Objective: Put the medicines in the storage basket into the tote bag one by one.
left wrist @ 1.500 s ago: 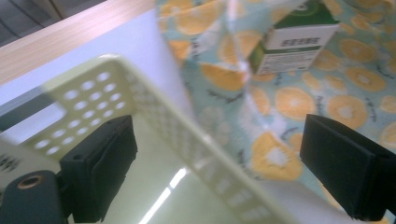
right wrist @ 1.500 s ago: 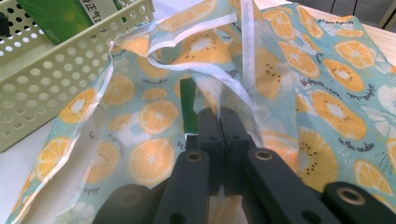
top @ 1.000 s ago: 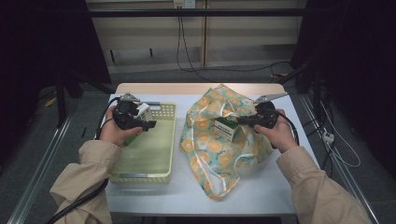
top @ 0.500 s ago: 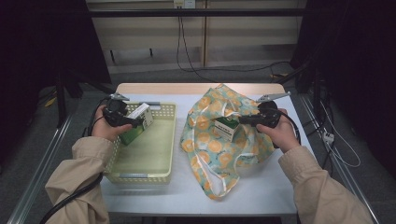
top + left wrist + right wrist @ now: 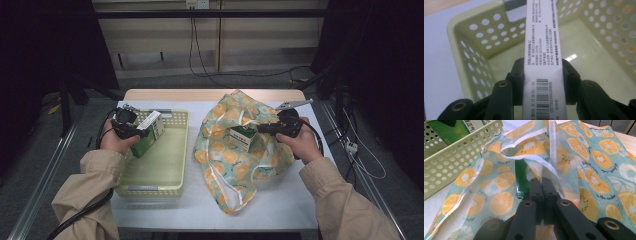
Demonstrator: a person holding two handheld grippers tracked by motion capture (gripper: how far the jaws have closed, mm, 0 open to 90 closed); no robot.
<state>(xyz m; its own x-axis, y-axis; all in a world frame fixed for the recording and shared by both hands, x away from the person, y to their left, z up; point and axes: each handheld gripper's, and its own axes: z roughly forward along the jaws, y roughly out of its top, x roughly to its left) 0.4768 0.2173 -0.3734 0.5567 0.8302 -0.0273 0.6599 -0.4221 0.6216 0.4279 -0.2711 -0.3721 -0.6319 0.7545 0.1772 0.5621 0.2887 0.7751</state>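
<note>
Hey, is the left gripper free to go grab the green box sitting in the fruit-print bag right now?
Probably not as things stand. The left gripper is shut on a white and green box over the basket, so it would have to drop that first. The bag's green box sits across by the right gripper.

I see the green-and-white box [image 5: 148, 134] tilted over the pale green basket [image 5: 165, 165], at the basket's ten o'clock corner — barcode face [image 5: 541, 62] up. At three o'clock lies the orange-print bag [image 5: 235, 155], rumpled — a second green box [image 5: 243, 137] peeks out.
</note>
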